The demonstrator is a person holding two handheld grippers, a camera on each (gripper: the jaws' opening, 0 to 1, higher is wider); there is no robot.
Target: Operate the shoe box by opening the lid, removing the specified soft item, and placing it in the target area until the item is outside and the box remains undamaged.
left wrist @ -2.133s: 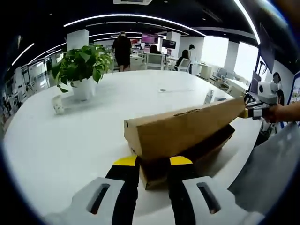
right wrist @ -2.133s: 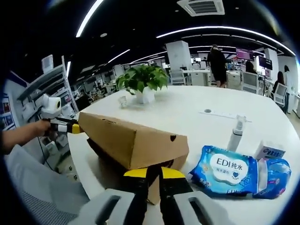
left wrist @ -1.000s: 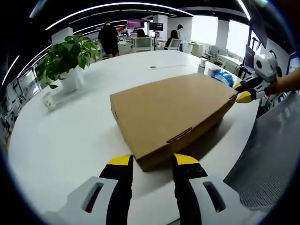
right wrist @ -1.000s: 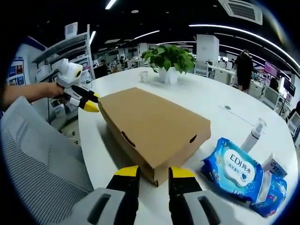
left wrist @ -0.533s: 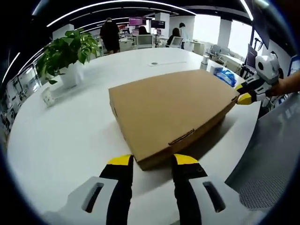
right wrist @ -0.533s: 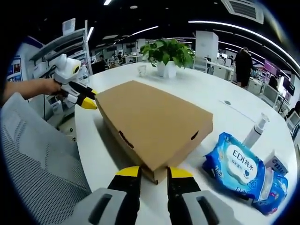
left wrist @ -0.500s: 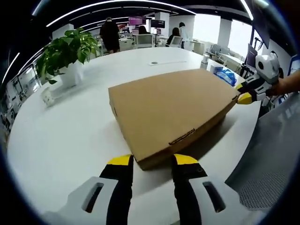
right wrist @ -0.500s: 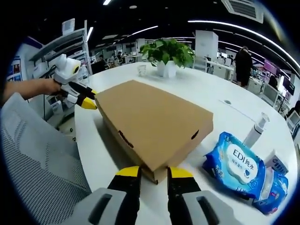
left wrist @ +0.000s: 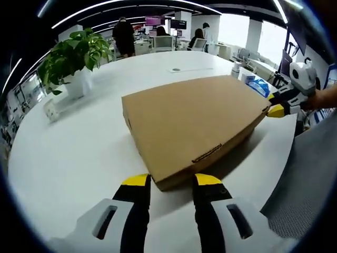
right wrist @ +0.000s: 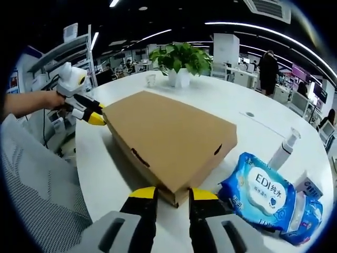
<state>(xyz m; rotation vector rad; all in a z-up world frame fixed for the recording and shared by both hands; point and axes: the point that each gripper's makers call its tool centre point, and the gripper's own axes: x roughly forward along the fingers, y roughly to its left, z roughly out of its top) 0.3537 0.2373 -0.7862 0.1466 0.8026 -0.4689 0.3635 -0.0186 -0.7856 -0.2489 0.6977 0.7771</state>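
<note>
Lying flat and closed on the white desk (left wrist: pixel 68 153), the plain cardboard shoe box (left wrist: pixel 192 124) has a corner between each tool's parted tips: left tool (left wrist: pixel 169 182), right tool (right wrist: pixel 172 194). Glossy blue wipes pack (right wrist: pixel 258 196) beside it.

The white table (left wrist: pixel 79 153) carries a closed shoe box (left wrist: pixel 189 118), potted plant (left wrist: pixel 73 63), wipes pack (right wrist: pixel 260 192) and pump bottle (right wrist: pixel 281 150).

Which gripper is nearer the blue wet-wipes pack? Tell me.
Right. The right gripper sits at the brown cardboard shoe box corner beside the blue wet-wipes pack; the left gripper is at the far corner.
</note>
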